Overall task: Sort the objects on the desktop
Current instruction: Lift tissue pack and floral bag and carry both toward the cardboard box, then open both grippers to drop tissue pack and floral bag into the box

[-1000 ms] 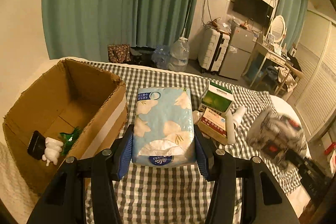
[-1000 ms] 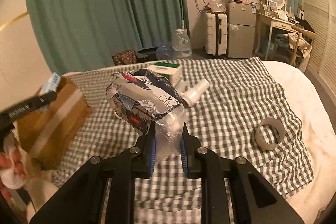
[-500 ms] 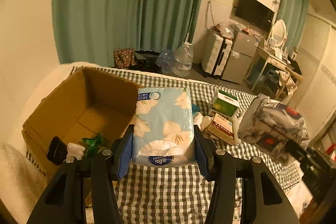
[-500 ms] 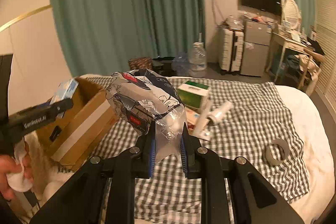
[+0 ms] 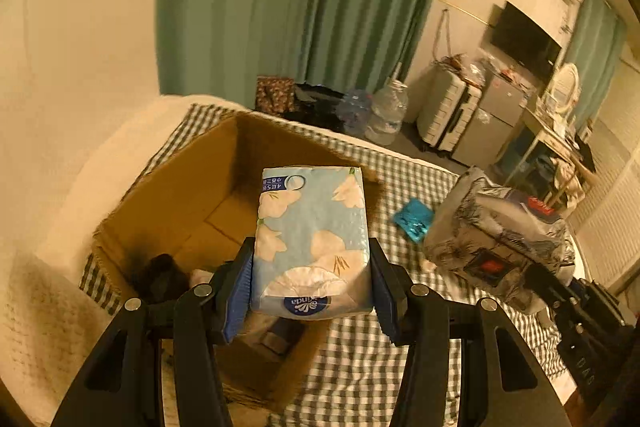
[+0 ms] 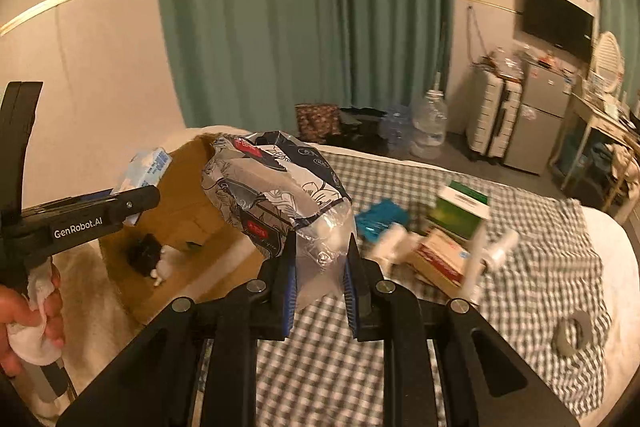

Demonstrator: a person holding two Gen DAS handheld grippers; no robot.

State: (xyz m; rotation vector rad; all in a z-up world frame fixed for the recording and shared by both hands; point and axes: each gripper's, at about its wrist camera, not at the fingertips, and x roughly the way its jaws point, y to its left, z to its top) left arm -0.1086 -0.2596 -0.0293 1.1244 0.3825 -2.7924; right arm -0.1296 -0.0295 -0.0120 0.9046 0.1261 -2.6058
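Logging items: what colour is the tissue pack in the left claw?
Light blue with white flowers; left wrist view shows the tissue pack best.

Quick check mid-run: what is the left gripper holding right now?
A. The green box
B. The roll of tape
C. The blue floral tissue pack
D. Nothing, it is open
C: the left gripper has its blue pads clamped on both sides of the blue floral tissue pack, held above the cardboard box.
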